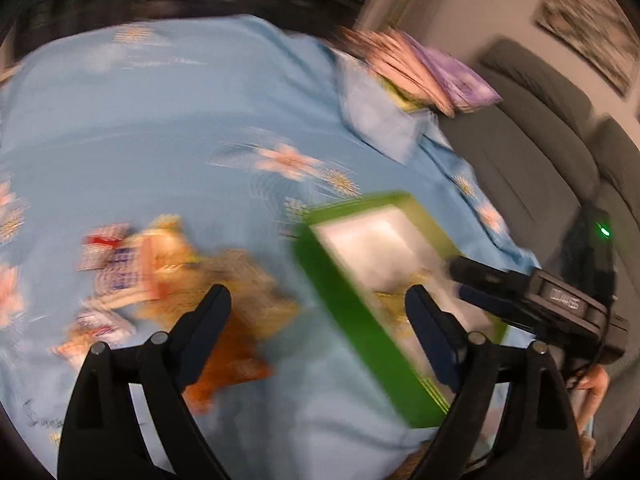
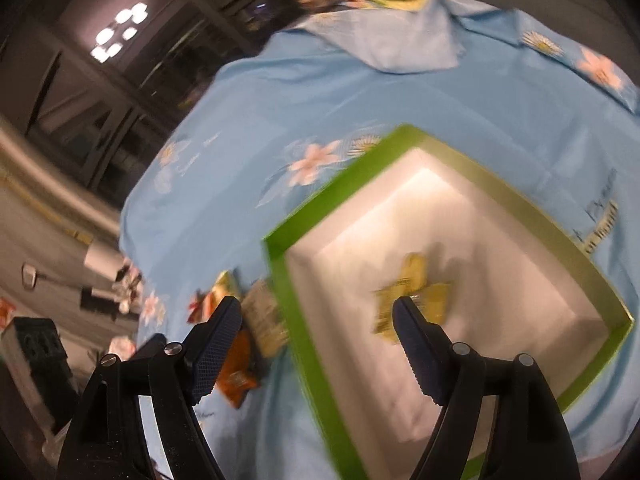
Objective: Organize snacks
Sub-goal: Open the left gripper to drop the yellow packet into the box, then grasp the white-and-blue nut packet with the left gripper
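A green box (image 1: 340,304) with a white inside lies on the blue flowered cloth; it also shows in the right wrist view (image 2: 304,224). A yellow snack packet (image 2: 416,288) lies inside it. A pile of snack packets (image 1: 160,272) lies left of the box, with an orange packet (image 1: 232,356) at its near edge; part of the pile (image 2: 256,320) shows in the right wrist view. My left gripper (image 1: 318,300) is open and empty, above the gap between pile and box. My right gripper (image 2: 316,312) is open and empty over the box's left wall. Both views are motion-blurred.
The blue cloth (image 1: 160,128) covers the table. Folded pink and purple fabric (image 1: 420,68) lies at its far right corner. A grey sofa (image 1: 540,152) stands to the right. The right gripper's body (image 1: 540,300) shows beside the box.
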The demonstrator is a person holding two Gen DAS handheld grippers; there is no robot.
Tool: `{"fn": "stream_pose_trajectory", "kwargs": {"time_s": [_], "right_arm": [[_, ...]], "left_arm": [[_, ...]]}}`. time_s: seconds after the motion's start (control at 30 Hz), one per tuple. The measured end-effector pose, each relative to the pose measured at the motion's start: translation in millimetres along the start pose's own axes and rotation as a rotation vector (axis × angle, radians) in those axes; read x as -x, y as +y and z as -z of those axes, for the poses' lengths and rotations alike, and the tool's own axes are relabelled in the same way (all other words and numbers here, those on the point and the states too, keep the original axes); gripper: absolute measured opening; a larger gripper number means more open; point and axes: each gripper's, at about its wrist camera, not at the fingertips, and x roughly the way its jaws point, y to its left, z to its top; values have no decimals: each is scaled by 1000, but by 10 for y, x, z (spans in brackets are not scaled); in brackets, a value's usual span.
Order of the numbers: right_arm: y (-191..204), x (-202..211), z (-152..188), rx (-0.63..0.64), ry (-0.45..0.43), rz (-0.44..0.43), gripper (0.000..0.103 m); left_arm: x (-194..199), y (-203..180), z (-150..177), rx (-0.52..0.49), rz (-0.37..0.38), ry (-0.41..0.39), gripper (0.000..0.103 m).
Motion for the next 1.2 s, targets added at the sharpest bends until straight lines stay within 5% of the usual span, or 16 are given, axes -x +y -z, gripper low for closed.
{"fn": "stream_pose_trajectory", "kwargs": {"time_s": [0.13, 0.4, 0.6, 0.77, 0.97, 1.2], "right_arm": [[333, -96, 47, 89, 42, -55, 78], [1247, -647, 257, 283, 218, -193, 78], [1931, -1404, 487, 416, 461, -264, 78], [2195, -2070, 641, 481, 643, -212, 78], [2287, -2532, 739, 580, 732, -90, 77], [2315, -2767, 898, 623, 805, -96, 63]], "left_arm": [[360, 585, 132, 107, -149, -42, 89], [693, 1485, 639, 407, -255, -44, 89], [514, 1693, 762, 501, -184, -31, 88], [282, 1828, 793, 581, -114, -3, 84], [91, 1927, 804, 628, -104, 32, 64], [59, 2015, 835, 658, -54, 47, 53]]}}
